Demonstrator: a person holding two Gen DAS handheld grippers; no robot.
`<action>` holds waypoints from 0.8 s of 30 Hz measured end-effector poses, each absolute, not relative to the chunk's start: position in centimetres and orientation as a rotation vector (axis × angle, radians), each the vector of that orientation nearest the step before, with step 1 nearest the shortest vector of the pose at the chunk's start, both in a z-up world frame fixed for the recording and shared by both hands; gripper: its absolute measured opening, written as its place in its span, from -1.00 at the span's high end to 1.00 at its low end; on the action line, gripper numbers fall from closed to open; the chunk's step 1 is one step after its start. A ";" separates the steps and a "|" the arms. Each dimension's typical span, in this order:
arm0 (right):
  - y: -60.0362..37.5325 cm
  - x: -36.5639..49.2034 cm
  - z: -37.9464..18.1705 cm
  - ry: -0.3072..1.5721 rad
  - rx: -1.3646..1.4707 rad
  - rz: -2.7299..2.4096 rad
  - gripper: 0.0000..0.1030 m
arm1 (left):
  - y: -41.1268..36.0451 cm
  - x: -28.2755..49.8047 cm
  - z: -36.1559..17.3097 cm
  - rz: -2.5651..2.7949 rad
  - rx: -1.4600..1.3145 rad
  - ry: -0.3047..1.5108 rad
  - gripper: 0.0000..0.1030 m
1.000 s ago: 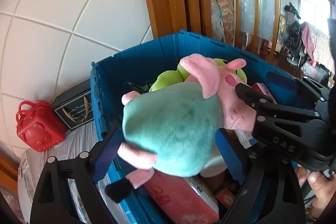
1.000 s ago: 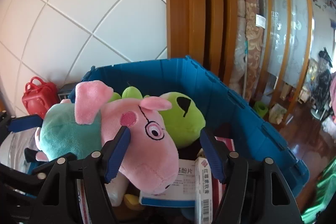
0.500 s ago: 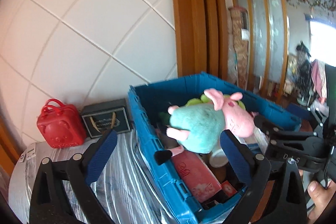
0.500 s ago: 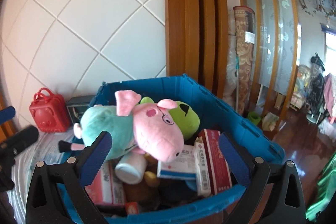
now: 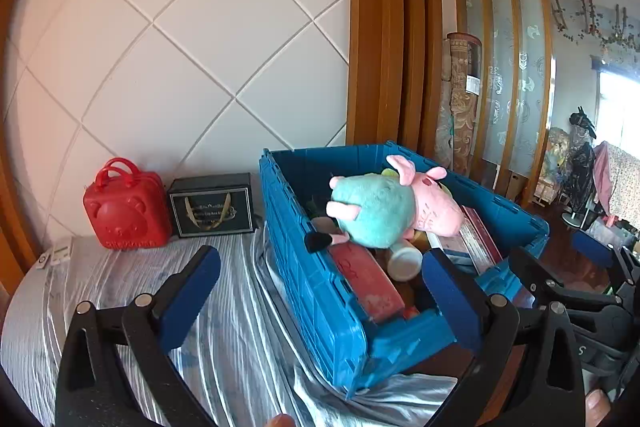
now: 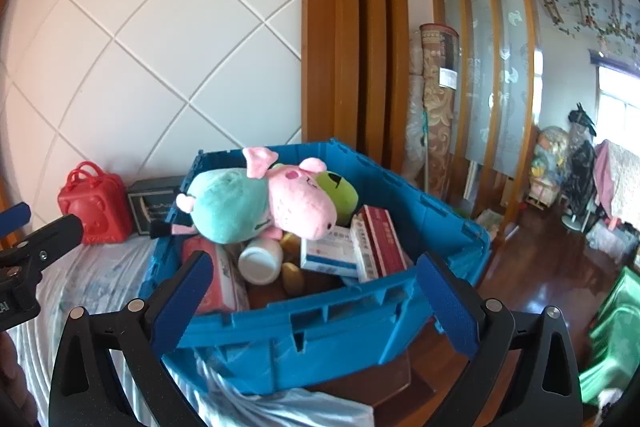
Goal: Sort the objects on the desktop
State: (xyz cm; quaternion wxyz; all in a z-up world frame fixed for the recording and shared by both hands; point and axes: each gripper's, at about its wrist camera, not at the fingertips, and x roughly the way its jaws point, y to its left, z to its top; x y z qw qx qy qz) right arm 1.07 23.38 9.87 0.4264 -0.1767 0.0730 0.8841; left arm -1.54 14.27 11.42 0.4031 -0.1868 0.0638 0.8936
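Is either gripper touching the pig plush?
Apart. In both wrist views the pig plush lies on the pile in the blue crate, beyond the open left gripper and right gripper.

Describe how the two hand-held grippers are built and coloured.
Both match. The left hand-held gripper and the right hand-held gripper each have two black plastic arms with slotted cut-outs and silver round pins at the joints, ending in flat blue textured pads. White lettering marks the black body. No cables or sleeves show.

Fuzzy cloth pig toy (image 6: 256, 203), ribbed plastic blue crate (image 6: 340, 323), glossy red case (image 5: 126, 207)
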 end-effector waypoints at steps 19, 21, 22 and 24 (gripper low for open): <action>19.7 1.7 9.3 0.151 -0.486 2.231 -1.00 | 12.0 -0.4 10.3 2.301 -0.527 0.234 -0.99; 19.7 1.8 9.3 0.156 -0.490 2.230 -1.00 | 12.0 -0.4 10.3 2.295 -0.533 0.235 -0.99; 19.8 1.8 9.3 0.158 -0.492 2.229 -1.00 | 12.0 -0.4 10.3 2.294 -0.535 0.234 -0.99; 19.9 1.9 9.2 0.161 -0.494 2.224 -1.00 | 12.0 -0.4 10.3 2.292 -0.535 0.232 -0.99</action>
